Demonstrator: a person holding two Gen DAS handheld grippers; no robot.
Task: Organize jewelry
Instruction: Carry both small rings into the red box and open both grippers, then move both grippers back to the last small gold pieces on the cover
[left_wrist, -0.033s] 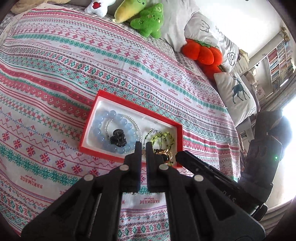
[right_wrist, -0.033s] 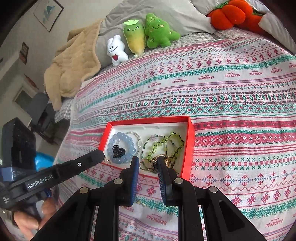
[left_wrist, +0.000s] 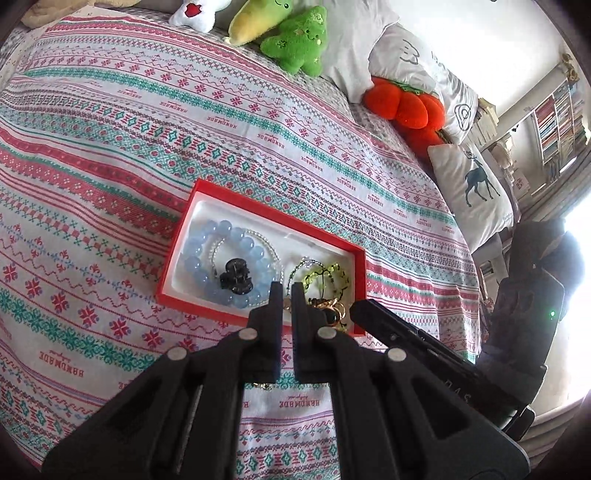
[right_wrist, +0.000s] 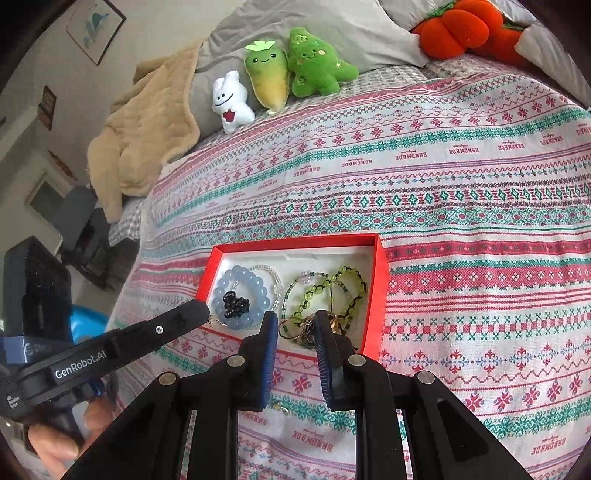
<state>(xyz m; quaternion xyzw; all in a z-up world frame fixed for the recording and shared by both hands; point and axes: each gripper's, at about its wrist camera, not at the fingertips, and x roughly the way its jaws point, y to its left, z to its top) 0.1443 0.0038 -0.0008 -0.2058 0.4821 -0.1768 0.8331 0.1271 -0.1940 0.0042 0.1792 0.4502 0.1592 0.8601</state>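
A red box (right_wrist: 380, 280) of jewelry sits on a bed (right_wrist: 461, 192) covered with a red, green and white patterned spread, both pairs of tongs poised at its near edge. Inside the white-lined box, a blue bead bracelet (right_wrist: 236, 284) rings a small black hair clip (right_wrist: 236, 304) at the left, with a clear bead strand (right_wrist: 271, 275) beside it; green bead bracelets (right_wrist: 332, 288) fill the right half, and gold rings (right_wrist: 295, 328) lie heaped at the near right corner.

The right tongs (right_wrist: 295, 325) stand slightly spread, their blue-padded tips framing the heap of rings, gripping nothing. The left tongs (left_wrist: 283, 295) are drawn nearly together with only a narrow slit between the tips, holding nothing; they sit over the box's near rim, between the blue bracelet (left_wrist: 225, 258) and the green beads (left_wrist: 325, 275). Seen from the right camera, the left tongs' tip reaches the box's near left corner.

Plush toys (right_wrist: 291, 74) and pillows (left_wrist: 472, 188) line the head of the bed.
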